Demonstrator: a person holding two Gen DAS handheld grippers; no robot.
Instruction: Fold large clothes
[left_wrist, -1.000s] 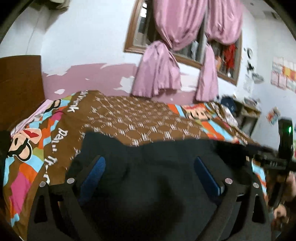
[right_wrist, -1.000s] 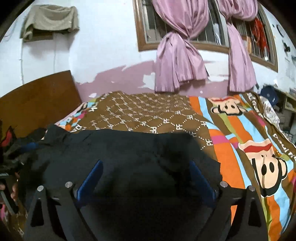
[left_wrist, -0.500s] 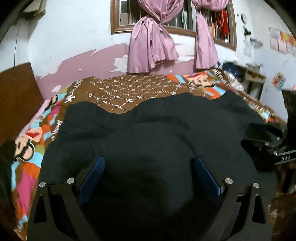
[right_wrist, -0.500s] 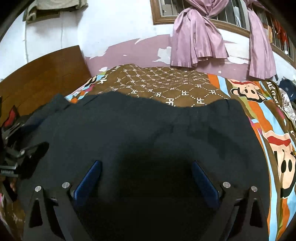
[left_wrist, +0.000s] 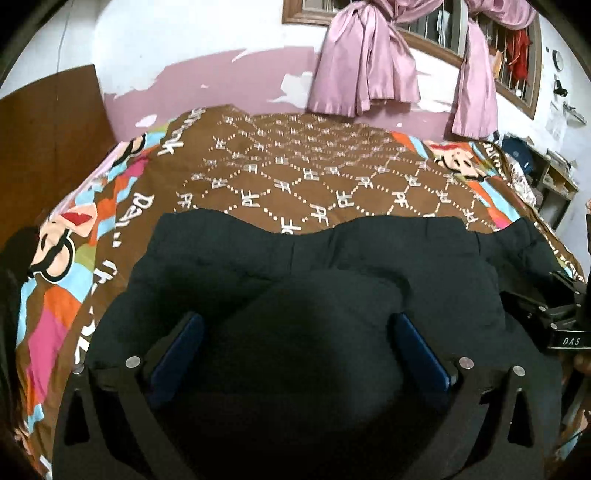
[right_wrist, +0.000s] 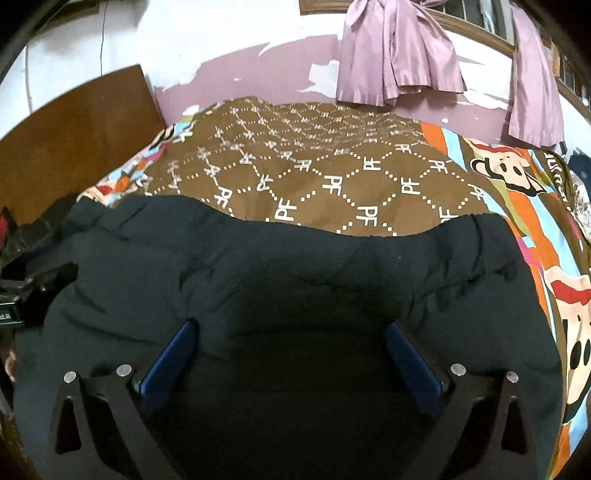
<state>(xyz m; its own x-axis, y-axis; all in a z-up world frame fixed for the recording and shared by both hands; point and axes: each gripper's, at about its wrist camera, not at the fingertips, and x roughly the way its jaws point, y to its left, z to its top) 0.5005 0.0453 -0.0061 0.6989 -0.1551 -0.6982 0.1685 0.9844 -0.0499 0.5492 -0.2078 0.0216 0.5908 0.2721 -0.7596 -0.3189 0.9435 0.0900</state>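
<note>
A large black garment (left_wrist: 295, 273) lies spread across the near part of the bed; it also fills the lower half of the right wrist view (right_wrist: 295, 266). My left gripper (left_wrist: 295, 325) stands wide open right over the cloth, its blue pads (left_wrist: 177, 350) apart with cloth between and under them. My right gripper (right_wrist: 290, 332) is also wide open over the garment, pads (right_wrist: 166, 362) apart. Neither pinches the cloth. The right gripper's body (left_wrist: 565, 317) shows at the right edge of the left view.
The bed has a brown patterned cover (left_wrist: 295, 166) with cartoon monkey prints (right_wrist: 506, 170). A wooden headboard (left_wrist: 48, 125) stands at the left. Pink curtains (left_wrist: 362, 66) hang at the window behind. Shelves with clutter (left_wrist: 550, 166) stand at the far right.
Both grippers tipped downward and lowered toward the bed. The black garment spread out from a lifted bunch to lying flat over the cover.
</note>
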